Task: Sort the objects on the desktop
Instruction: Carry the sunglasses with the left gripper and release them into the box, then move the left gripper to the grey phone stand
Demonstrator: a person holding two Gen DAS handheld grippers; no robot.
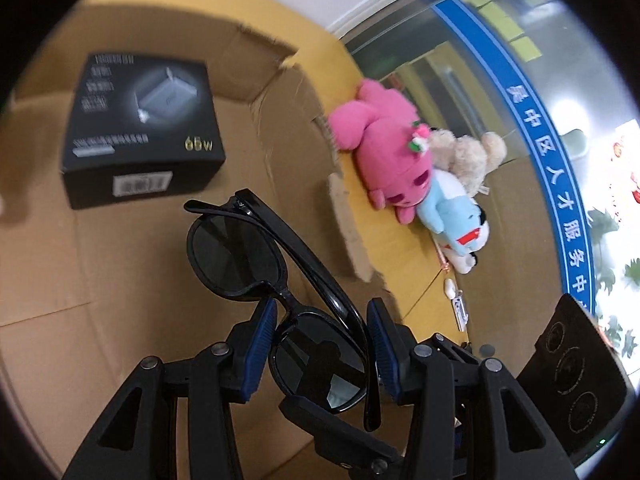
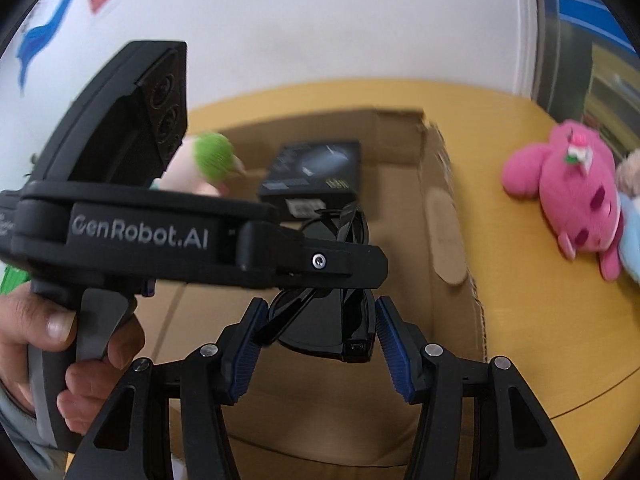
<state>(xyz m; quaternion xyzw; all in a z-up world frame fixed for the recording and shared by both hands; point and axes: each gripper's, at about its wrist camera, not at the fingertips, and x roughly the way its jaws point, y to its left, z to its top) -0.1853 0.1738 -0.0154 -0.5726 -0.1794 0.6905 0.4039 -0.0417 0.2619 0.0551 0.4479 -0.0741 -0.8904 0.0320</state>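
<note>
Both units share one load: the left hand-held gripper [image 1: 322,344] and the right hand-held gripper [image 2: 318,340] each clamp the folded black plastic sunglasses [image 1: 280,292] above the open brown cardboard box [image 1: 120,280], apparently for lowering beside the black carton [image 1: 142,132].

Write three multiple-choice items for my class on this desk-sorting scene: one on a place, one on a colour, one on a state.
1. Where is the black 65W charger box?
A in the cardboard box
B on the plush toys
C on the wall

2. What colour is the largest plush toy lying outside the box?
A green
B pink
C black

3. What is the left hand-held gripper doing?
A hanging empty
B gripping folded sunglasses
C gripping a plush toy

Answers: 1 A, cardboard box walls surround it; 2 B, pink body; 3 B, pads squeeze the frame.
</note>
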